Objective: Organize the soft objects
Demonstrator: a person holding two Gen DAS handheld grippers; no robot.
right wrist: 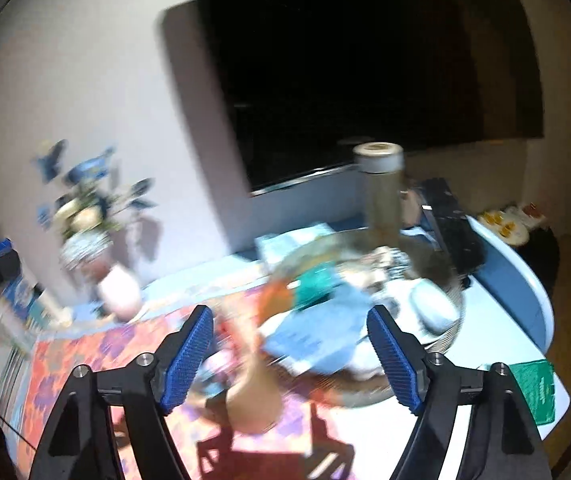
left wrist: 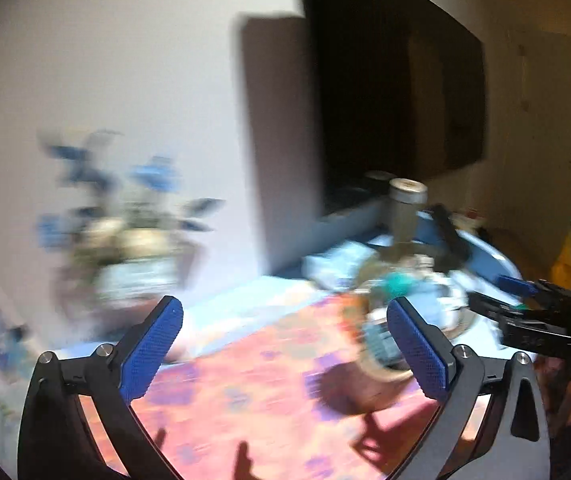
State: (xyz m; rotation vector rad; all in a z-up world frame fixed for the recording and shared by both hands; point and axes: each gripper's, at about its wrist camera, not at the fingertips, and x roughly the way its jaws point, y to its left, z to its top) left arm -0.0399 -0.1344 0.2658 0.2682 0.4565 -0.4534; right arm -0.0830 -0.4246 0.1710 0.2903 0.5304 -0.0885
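Observation:
My left gripper point(left wrist: 289, 320) stands open over the pink flowered tablecloth point(left wrist: 245, 380), with nothing between its blue pads. My right gripper point(right wrist: 291, 344) is open too. A blurred tan soft object point(right wrist: 253, 396) shows in the gap between its fingers, low over the cloth and clear of both pads. Behind it a round shallow tray point(right wrist: 445, 344) holds a light blue cloth point(right wrist: 317, 332), a teal piece point(right wrist: 313, 280) and a white oval thing point(right wrist: 433, 308). The left wrist view shows the same tray point(left wrist: 461, 320) at right, with the right gripper point(left wrist: 501, 300) beside it.
A tall metal flask point(right wrist: 381, 192) stands behind the tray, and a black flat device point(right wrist: 453, 236) lies to its right. A pink vase of blue flowers point(right wrist: 119, 288) stands at the back left. A dark screen point(right wrist: 345, 60) fills the wall. A green card point(right wrist: 537, 388) lies near the table's right edge.

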